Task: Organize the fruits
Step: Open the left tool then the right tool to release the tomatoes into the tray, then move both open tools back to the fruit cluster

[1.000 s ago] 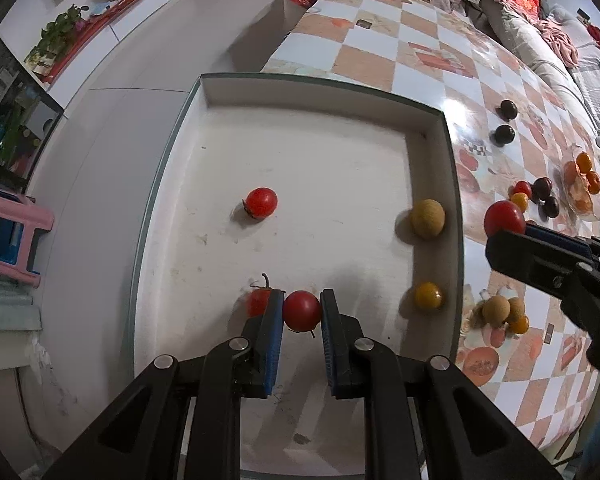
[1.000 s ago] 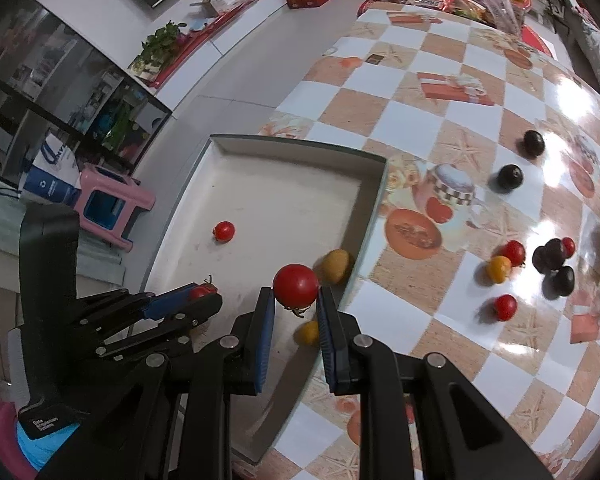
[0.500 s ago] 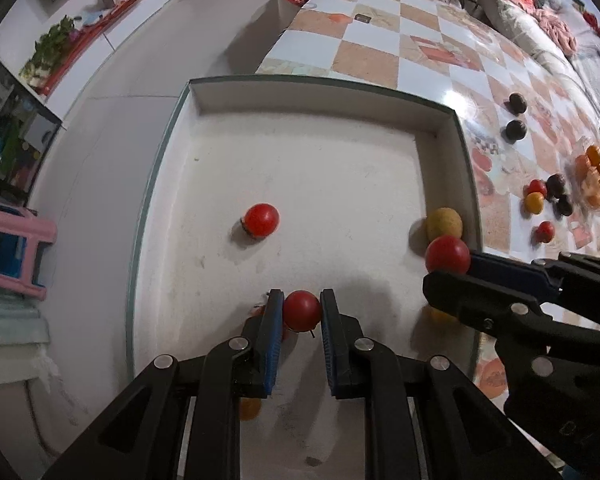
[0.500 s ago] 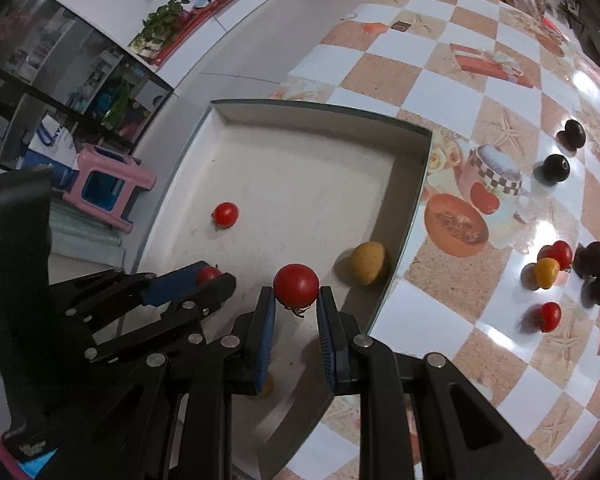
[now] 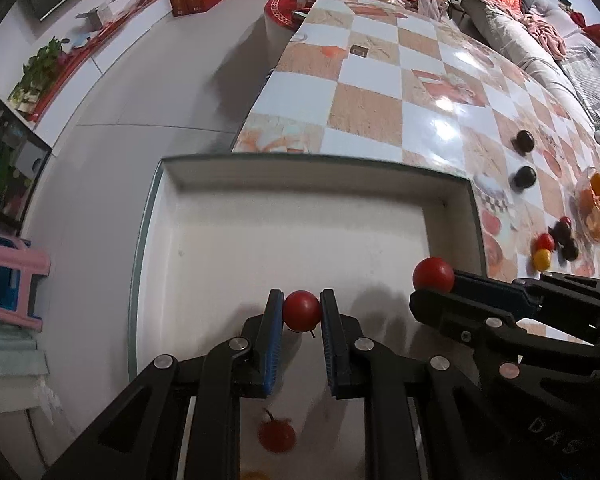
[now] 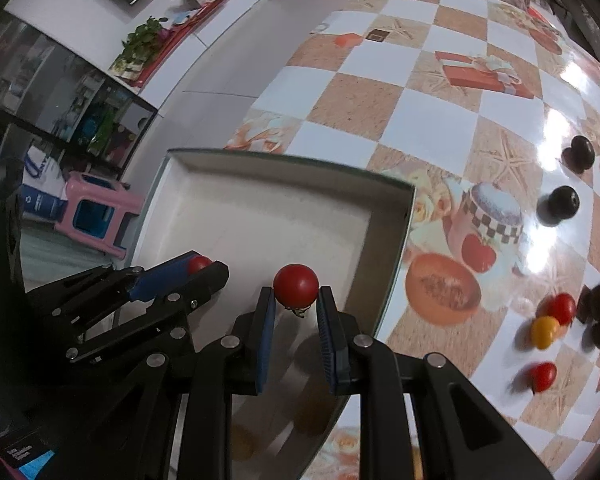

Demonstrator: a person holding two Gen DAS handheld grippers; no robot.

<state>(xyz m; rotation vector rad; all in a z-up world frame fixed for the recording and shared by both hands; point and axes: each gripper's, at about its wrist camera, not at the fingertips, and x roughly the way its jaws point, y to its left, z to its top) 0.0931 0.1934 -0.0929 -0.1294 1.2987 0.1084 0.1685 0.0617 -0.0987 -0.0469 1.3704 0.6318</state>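
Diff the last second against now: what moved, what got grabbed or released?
Right gripper swung its red tomato from above the table in over the white tray, beside the left gripper. Both views now sit further back over the tray; a loose tomato shows blurred below the left jaws. Unchanged: both jaws stay clamped, left on its own tomato; nothing released.

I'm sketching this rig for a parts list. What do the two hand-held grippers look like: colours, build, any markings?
Both look alike. The left hand-held gripper and right hand-held gripper are matte black linkage frames with triangular cut-outs and round silver rivets at the joints. Each finger carries a flat blue ribbed pad. The right body shows faint embossed letters in the left view, which I can't read fully. No cables or sleeves are visible.
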